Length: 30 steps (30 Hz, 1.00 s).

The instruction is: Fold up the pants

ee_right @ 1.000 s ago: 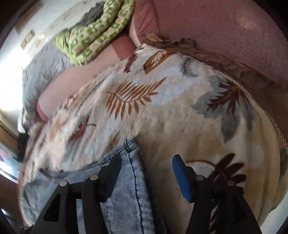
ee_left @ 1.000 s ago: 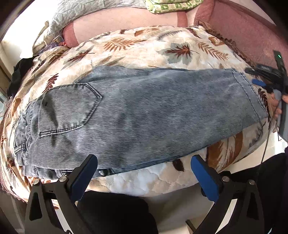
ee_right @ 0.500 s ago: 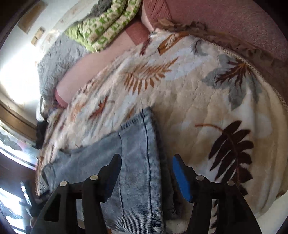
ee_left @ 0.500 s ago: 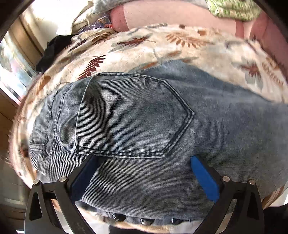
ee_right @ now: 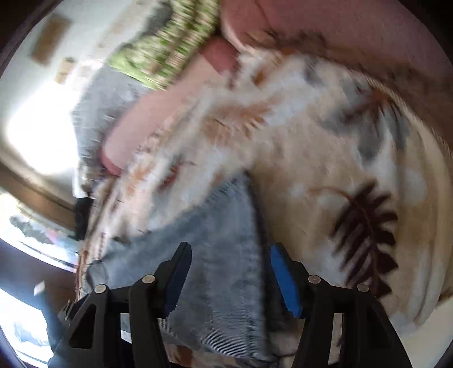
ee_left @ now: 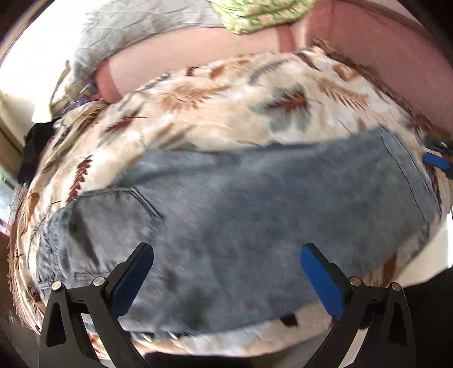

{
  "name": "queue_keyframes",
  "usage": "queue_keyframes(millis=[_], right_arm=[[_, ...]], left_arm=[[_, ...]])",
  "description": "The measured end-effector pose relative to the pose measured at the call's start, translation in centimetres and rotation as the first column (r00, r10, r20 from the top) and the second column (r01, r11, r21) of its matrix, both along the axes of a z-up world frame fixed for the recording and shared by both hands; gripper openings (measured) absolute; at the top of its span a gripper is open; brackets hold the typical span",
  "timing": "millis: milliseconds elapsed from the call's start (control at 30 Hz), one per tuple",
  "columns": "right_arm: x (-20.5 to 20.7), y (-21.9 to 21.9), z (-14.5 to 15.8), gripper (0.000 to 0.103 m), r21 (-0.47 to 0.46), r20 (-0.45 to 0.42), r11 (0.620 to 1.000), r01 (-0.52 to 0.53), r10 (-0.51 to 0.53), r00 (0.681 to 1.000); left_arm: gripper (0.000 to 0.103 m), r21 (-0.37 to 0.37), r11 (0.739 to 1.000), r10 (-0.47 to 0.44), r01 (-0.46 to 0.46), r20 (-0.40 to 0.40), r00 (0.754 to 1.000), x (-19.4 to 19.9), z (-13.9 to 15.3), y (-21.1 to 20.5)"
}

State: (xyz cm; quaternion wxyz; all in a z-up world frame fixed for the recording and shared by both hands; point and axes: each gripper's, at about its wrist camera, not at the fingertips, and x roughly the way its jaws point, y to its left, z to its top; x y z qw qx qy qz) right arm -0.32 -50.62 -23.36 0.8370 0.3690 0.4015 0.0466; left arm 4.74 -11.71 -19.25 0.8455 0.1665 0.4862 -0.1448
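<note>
Sofa, pink, draped with a leaf-print blanket; green quilt and grey cover lie behind. Both views motion-blurred. Jeans lie flat across the blanket, back pocket at the left end, hem at the right. Left gripper: jaws wide apart over the jeans' near edge, nothing between the pads. Right gripper: jaws apart, straddling the hem end, pads clear of the cloth. Its blue pad also shows at the right edge of the left view.

Matt ribbed denim pants.
</note>
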Motion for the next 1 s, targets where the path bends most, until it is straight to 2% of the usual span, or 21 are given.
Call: queue_keyframes(millis=[67,133,233,300,400,433,500,533,633,700,800,867,933,1000], right_arm=[[0.0,1.1,1.4,0.062,-0.017,0.077,0.999,-0.035,0.036,0.996],[0.4,2.7,2.4,0.062,-0.041,0.122,0.996,-0.075,0.080,0.989],[1.6,5.8,3.0,0.062,-0.057,0.141,0.982,-0.178,0.185,0.973],[2.2,8.0,3.0,0.062,-0.081,0.134,0.970,-0.229,0.238,0.962],[3.0,12.1,2.8,0.062,-0.113,0.124,0.945,-0.306,0.319,0.940],[3.3,13.5,2.7,0.062,-0.120,0.122,0.935,-0.333,0.347,0.930],[3.9,16.1,2.2,0.062,-0.141,0.110,0.916,-0.376,0.392,0.913],[4.4,17.6,1.9,0.062,-0.154,0.095,0.905,-0.397,0.414,0.905],[5.1,21.2,1.2,0.062,-0.196,0.047,0.873,-0.447,0.463,0.885],[5.7,23.0,0.7,0.062,-0.211,0.036,0.852,-0.480,0.497,0.867],[6.0,25.3,0.0,0.062,-0.223,0.010,0.815,-0.535,0.551,0.834],[5.9,26.7,-0.9,0.062,-0.231,-0.026,0.773,-0.591,0.603,0.798],[4.8,27.8,-0.7,0.062,-0.319,-0.025,0.723,-0.613,0.640,0.768],[3.6,28.4,-0.9,0.063,-0.346,-0.036,0.681,-0.646,0.678,0.734]], left_arm=[[0.103,-0.004,0.997,0.081,-0.081,0.007,0.997,2.4,0.4,2.6],[0.103,0.025,0.981,0.192,-0.193,0.035,0.981,4.9,0.8,5.7],[0.103,0.071,0.933,0.352,-0.354,0.038,0.935,7.4,0.6,11.3],[0.103,0.079,0.912,0.399,-0.401,0.044,0.916,7.4,0.0,14.0],[0.103,0.150,0.870,0.461,-0.469,0.084,0.883,6.3,-2.1,17.2],[0.103,0.125,0.873,0.467,-0.471,0.060,0.882,5.9,-3.0,18.4],[0.103,0.017,0.873,0.486,-0.487,0.022,0.874,4.9,-4.0,20.1],[0.103,-0.001,0.874,0.487,-0.487,0.011,0.874,4.7,-4.3,20.3],[0.103,0.015,0.890,0.456,-0.456,-0.045,0.889,4.3,-5.1,20.2],[0.103,0.019,0.898,0.441,-0.440,-0.056,0.896,3.4,-5.2,20.4],[0.103,-0.027,0.891,0.450,-0.453,-0.087,0.889,2.6,-5.8,21.2],[0.103,-0.034,0.889,0.453,-0.457,-0.092,0.887,1.8,-5.9,21.2],[0.103,-0.031,0.890,0.450,-0.454,-0.090,0.888,1.6,-5.9,21.3],[0.103,-0.036,0.888,0.453,-0.458,-0.097,0.886,1.4,-5.9,21.3]])
